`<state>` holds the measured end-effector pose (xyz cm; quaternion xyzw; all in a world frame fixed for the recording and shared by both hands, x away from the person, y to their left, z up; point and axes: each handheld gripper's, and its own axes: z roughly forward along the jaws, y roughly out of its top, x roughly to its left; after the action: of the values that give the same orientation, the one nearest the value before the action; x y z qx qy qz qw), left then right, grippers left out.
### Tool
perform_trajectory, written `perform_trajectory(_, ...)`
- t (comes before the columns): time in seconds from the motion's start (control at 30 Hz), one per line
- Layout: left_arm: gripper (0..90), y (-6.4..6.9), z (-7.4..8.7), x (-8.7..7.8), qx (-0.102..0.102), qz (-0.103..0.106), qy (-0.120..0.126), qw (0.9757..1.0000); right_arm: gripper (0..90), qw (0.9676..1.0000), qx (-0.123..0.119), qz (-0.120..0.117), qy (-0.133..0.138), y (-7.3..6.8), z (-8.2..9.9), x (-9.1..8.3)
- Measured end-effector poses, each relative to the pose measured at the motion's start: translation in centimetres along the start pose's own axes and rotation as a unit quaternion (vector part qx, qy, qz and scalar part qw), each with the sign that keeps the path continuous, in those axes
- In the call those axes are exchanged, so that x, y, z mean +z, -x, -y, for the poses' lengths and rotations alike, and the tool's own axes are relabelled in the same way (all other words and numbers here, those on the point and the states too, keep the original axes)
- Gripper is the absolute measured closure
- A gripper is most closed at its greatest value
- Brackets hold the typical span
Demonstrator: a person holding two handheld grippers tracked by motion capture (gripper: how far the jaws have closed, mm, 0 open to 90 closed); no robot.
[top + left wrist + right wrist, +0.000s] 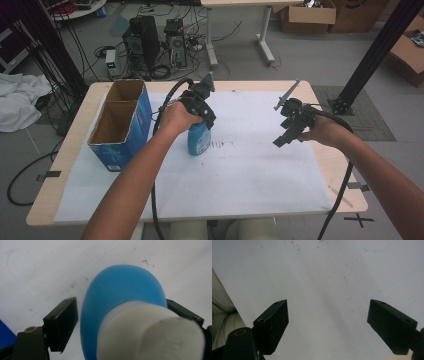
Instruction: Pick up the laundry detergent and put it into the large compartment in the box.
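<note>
Blue bottle [200, 138] stands upright on the white sheet [240, 165], between the spread jaws of the left gripper [120, 315], beside the box [120, 125]. Right gripper [328, 322] spread, empty, well apart.

A blue bottle [200, 137] stands near the middle of the white-covered surface [250, 170], with the left gripper [202, 107] over its top. Just to its left, an open blue box [120, 125] blocks that side. The right gripper [287, 127] hangs over bare sheet, fingers spread, well apart from the bottle. The near half of the surface lies open.
</note>
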<state>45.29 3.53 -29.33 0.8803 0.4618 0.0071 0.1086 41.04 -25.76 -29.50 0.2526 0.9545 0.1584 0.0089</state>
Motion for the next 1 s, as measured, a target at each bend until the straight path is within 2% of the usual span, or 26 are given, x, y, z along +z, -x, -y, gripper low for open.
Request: perform_trajectory(1.0, 27.0, -0.05, 0.13, -0.37, -0.005, -0.003, 0.014, 0.9999, 17.4, 1.0, 0.0, -0.001, 0.0, -0.14, 0.0, -0.03)
